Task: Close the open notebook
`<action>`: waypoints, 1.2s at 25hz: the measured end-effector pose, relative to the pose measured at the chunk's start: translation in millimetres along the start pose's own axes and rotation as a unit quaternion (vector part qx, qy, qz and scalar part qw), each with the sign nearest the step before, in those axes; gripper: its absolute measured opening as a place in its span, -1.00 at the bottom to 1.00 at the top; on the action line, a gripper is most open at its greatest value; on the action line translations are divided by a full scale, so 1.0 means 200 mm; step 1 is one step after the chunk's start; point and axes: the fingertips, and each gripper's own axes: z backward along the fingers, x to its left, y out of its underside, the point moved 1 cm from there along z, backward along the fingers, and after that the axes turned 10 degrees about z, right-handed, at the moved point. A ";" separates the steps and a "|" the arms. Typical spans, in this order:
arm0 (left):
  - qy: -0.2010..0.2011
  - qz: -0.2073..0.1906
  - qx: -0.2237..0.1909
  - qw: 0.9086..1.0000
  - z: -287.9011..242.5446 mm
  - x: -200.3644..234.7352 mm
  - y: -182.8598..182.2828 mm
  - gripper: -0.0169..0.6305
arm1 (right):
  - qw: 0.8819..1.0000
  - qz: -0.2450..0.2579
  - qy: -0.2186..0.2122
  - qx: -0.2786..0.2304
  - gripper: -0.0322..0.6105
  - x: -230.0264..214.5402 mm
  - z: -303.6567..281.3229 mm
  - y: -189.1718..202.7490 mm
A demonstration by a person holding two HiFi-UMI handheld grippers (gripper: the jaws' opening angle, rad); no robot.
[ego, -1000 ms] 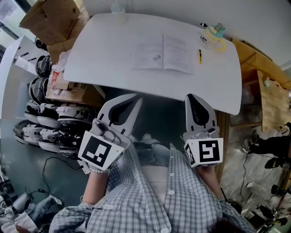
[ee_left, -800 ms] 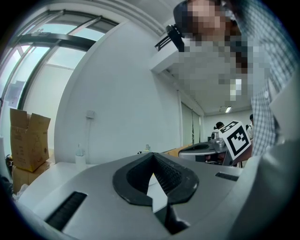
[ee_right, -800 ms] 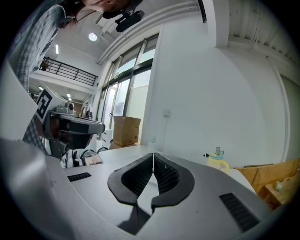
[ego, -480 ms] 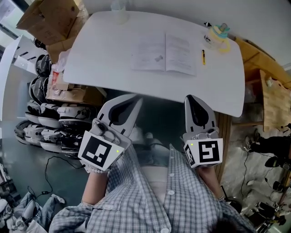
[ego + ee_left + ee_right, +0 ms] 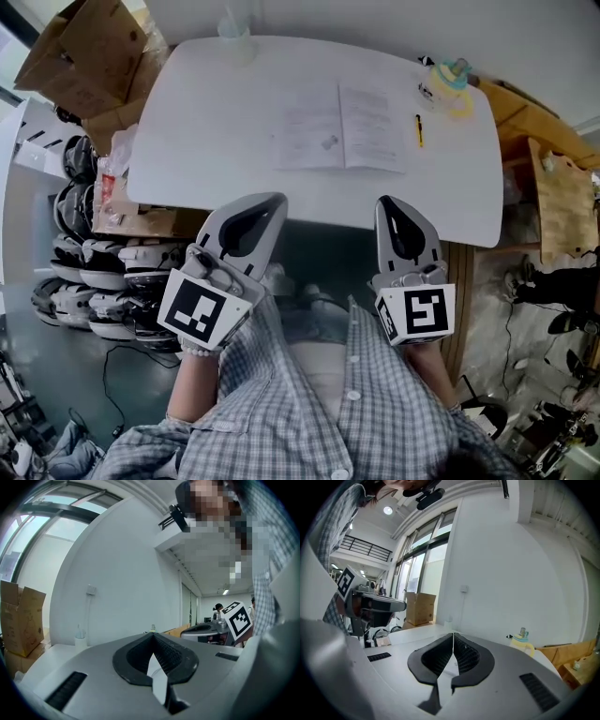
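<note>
- The left gripper (image 5: 273,199), jaws pressed together on nothing, hangs near-left of the notebook (image 5: 342,127), off the table (image 5: 206,112) edge.
- The notebook lies open and flat; its print is too faint to read.
- The right gripper (image 5: 388,202), jaws likewise together, might crease a page instead of lifting it.
- The pen (image 5: 418,129), just right of the notebook, could get knocked.

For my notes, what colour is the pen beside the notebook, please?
The pen is yellow; the head view shows it best.
</note>
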 end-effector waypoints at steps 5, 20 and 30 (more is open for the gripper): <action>0.017 -0.004 -0.002 1.000 -0.01 0.13 -0.04 -0.93 | 0.999 -0.024 0.021 0.012 -0.83 0.02 -0.10 -0.03; 0.039 -0.018 0.007 0.999 0.07 0.38 -0.06 -0.93 | 0.997 -0.045 0.068 0.016 -0.83 0.13 -0.24 -0.07; 0.053 -0.020 0.003 0.998 0.08 0.41 -0.08 -0.93 | 0.994 -0.050 0.087 0.045 -0.83 0.16 -0.24 0.01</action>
